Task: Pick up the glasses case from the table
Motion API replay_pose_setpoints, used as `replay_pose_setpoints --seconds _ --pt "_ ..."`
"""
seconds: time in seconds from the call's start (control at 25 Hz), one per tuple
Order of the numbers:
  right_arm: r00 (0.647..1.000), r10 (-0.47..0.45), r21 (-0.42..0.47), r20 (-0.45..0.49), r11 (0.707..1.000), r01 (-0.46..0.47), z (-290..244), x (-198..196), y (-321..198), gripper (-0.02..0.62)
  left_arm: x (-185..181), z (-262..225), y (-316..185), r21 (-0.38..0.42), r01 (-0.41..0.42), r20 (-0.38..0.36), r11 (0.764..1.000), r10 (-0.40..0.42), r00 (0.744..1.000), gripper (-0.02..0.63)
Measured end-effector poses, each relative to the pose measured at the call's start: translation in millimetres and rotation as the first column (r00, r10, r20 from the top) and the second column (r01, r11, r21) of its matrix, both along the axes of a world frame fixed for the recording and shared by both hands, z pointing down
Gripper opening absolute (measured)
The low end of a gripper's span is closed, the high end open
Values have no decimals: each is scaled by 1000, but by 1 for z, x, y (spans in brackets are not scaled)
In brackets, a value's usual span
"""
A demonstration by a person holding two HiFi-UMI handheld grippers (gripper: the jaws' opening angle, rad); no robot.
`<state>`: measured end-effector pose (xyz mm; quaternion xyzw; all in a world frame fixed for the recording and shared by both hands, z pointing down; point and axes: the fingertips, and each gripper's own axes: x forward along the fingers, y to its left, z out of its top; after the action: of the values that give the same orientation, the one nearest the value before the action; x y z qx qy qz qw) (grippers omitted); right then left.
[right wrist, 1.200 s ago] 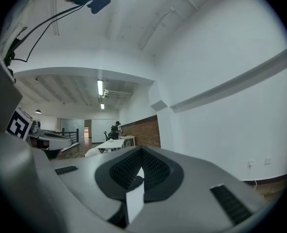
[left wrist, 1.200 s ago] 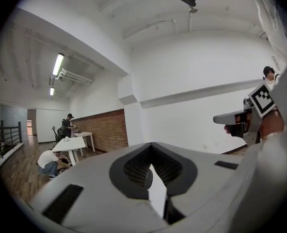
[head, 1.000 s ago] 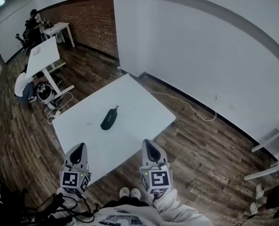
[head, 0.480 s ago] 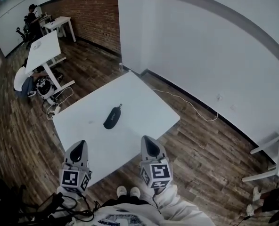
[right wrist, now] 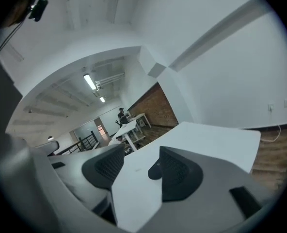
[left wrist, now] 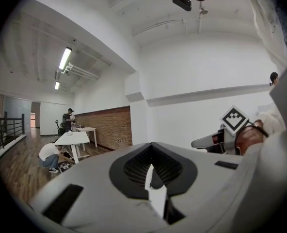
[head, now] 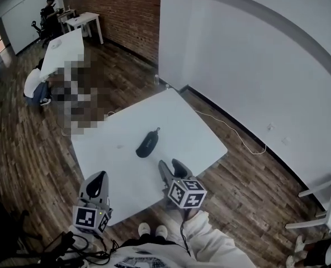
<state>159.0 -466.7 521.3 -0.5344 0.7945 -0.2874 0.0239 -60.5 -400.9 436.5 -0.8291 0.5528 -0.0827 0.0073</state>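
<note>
Now: right gripper jaws opening, nothing between pads, over near edge of one white table. Left gripper jaws pressed together, empty, at same edge. One glasses case mid-table, clear of edges, bare top around.

Left gripper: held low on the person's left side, pointing forward and nearly level, jaws closed together with nothing between them. Right gripper: extended further forward than the left, rolled sideways so its marker cube sits tilted; jaws opening, nothing between the pads. A light sleeve covers the right arm.
</note>
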Motion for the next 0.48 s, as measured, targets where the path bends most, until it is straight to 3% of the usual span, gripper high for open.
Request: replay_pose_setpoints --seconds 0.12,0.2,0.48 --pt "991 2 -116 137 993 14 30 -19 -29 362 -14 6 1 -18 16 0 1000 -16 1000 8" --pt "985 8 -162 175 987 21 44 -29 -49 367 -24 10 1 -32 28 5 999 -28 1000 8" --pt "993 43 -298 109 954 -9 95 -37 -107 379 -38 12 -1 -45 53 -1 998 -53 999 8"
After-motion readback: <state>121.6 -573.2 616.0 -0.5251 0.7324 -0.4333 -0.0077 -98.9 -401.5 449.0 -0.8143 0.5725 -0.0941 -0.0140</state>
